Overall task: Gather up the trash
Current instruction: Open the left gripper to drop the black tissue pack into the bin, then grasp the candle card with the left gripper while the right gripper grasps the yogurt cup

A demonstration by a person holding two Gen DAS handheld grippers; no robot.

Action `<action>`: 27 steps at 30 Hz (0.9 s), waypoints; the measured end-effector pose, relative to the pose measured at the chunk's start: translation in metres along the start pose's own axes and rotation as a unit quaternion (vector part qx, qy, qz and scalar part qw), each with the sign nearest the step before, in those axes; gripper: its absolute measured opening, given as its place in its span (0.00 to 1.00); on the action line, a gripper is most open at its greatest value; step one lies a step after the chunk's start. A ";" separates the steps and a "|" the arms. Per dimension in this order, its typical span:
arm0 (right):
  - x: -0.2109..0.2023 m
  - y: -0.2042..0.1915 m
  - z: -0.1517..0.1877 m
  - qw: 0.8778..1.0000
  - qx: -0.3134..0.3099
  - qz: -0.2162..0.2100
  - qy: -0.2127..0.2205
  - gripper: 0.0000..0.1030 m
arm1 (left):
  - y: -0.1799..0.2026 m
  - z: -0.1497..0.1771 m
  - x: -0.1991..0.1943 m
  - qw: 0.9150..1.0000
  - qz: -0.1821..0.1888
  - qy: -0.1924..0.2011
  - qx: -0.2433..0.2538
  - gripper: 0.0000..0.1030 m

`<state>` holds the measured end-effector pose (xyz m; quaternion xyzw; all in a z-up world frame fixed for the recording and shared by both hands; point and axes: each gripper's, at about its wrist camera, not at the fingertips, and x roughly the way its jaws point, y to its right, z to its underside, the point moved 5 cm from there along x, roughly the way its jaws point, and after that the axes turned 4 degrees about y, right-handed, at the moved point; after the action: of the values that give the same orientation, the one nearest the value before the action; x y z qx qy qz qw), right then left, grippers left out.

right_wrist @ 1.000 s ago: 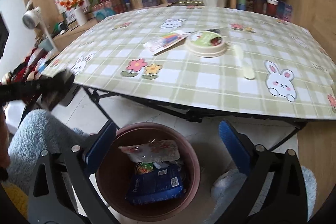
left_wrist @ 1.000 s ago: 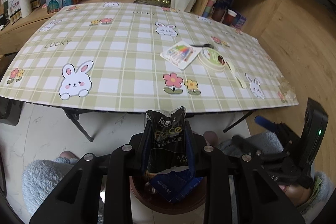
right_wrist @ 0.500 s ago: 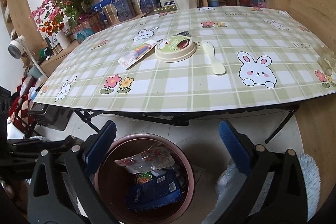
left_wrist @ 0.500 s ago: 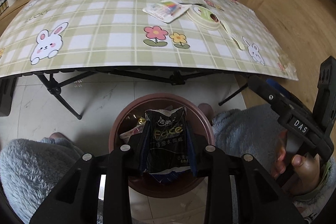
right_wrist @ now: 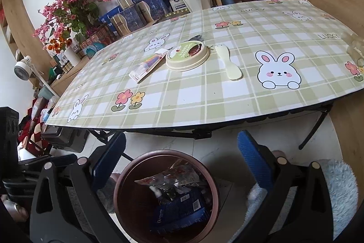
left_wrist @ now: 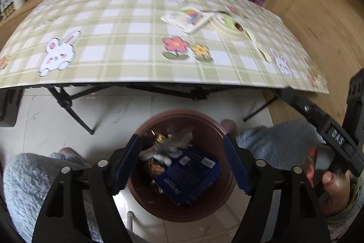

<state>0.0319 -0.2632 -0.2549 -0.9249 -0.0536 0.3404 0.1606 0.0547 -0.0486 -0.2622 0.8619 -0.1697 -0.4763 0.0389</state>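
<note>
Checked cloth covers the table [right_wrist: 227, 95] across the upper frame; below it sits the brown bin [left_wrist: 211, 204], already holding several wrappers. My left gripper [left_wrist: 182, 163] hangs over the bin, jaws opening with nothing between them. My right gripper [right_wrist: 182, 163] stands wide and empty. Left to collect, I judge: the marker pack [right_wrist: 147, 64], round lid [right_wrist: 187, 56] and spoon [right_wrist: 228, 63] at centre.

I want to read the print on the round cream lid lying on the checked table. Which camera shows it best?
The right wrist view: there the round cream lid is sharp, its green and brown print facing the camera. The left wrist view shows the lid blurred and flattened.
</note>
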 end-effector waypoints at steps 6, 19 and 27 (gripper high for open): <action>0.000 -0.001 -0.005 1.000 -0.008 0.010 0.015 0.94 | -0.019 -0.014 -0.011 0.998 -0.035 0.048 -0.019 0.80; 0.027 0.006 -0.058 0.995 -0.086 0.042 0.026 0.94 | -0.031 -0.054 -0.015 0.992 -0.070 0.100 0.014 0.88; 0.093 -0.002 -0.092 0.985 -0.166 0.043 -0.010 0.94 | -0.044 -0.088 -0.004 0.991 -0.068 0.116 0.000 0.88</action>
<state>0.1620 -0.2658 -0.2451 -0.9367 -0.0712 0.3425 -0.0102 0.1371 -0.0145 -0.2216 0.9208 -0.1049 -0.3749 0.0255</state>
